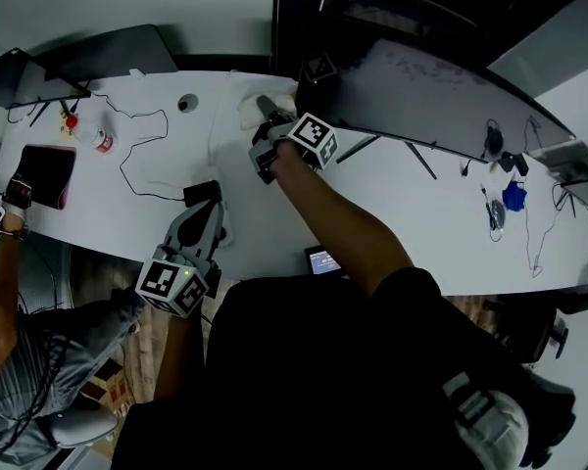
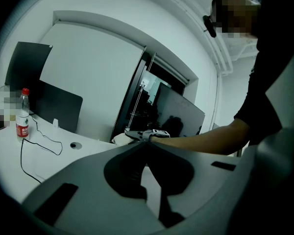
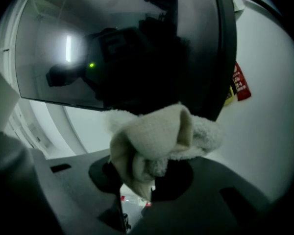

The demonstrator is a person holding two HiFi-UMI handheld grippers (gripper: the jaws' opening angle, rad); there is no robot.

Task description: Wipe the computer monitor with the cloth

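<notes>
Cloth [image 3: 157, 136], one, in right gripper [image 1: 269, 123], one monitor [image 1: 441, 96]

Left gripper [image 2: 146, 145] closed, right gripper [image 1: 268, 114] clamped.

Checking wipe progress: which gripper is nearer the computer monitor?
Right. The right gripper, shut on the cloth, is close in front of the monitor. The left gripper, shut and empty, is over the desk's near edge, well away from it.

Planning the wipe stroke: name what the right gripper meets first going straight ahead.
The cloth clamped in the right gripper leads, and would likely press the dark screen of the computer monitor first; the gap between them is unclear.
</notes>
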